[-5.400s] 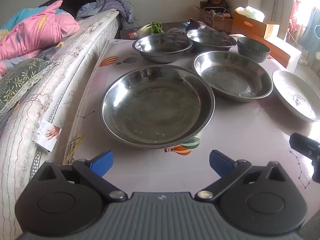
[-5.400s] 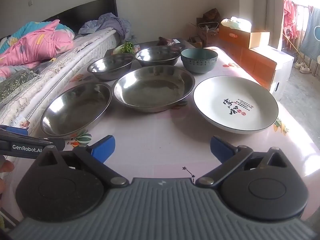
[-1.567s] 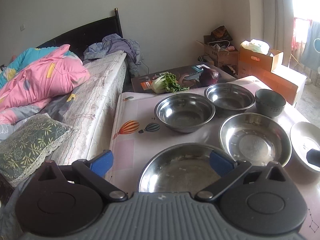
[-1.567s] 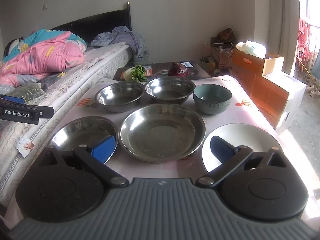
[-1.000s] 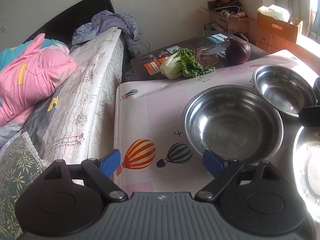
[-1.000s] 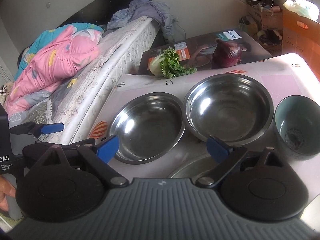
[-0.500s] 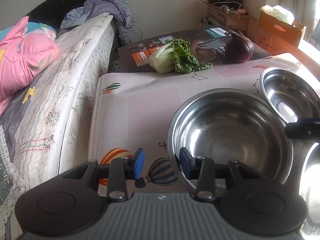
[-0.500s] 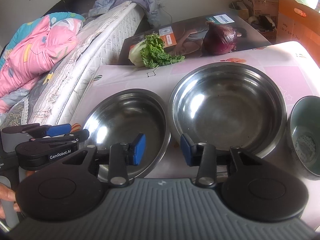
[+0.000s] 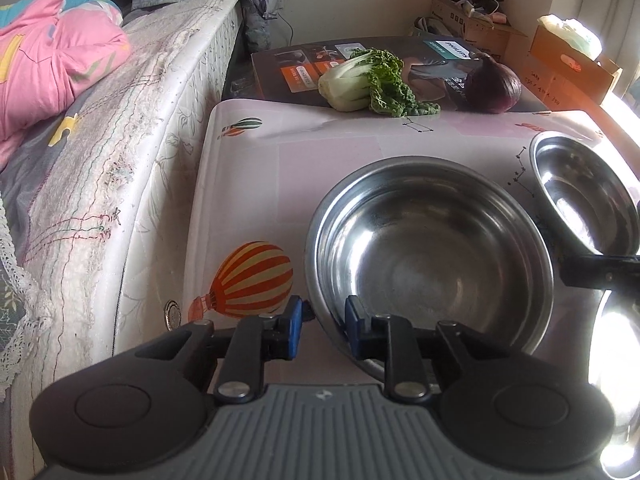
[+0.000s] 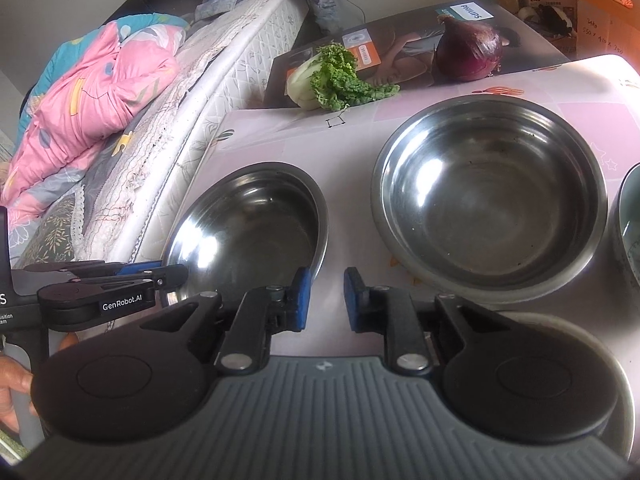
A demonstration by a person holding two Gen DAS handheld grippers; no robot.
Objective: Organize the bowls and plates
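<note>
Two steel bowls stand side by side on the pink table. In the left wrist view my left gripper (image 9: 322, 325) straddles the near rim of the left steel bowl (image 9: 430, 258), one pad inside and one outside, with a small gap still showing. The second steel bowl (image 9: 584, 190) is to its right. In the right wrist view my right gripper (image 10: 325, 301) is narrowly open and empty, over bare table between the left bowl (image 10: 248, 232) and the right bowl (image 10: 488, 196). The left gripper (image 10: 120, 280) shows at that bowl's near-left rim.
A bok choy (image 9: 360, 80) and a red onion (image 9: 494, 84) lie on a dark box behind the table. A mattress (image 9: 120, 140) runs along the table's left edge. A teal bowl's rim (image 10: 628, 216) is at far right. A larger steel dish (image 9: 616, 380) lies near right.
Both grippers moved forward from the near dishes to the two far steel bowls and narrowed their jaws. The left pads have closed in around the left bowl's rim.
</note>
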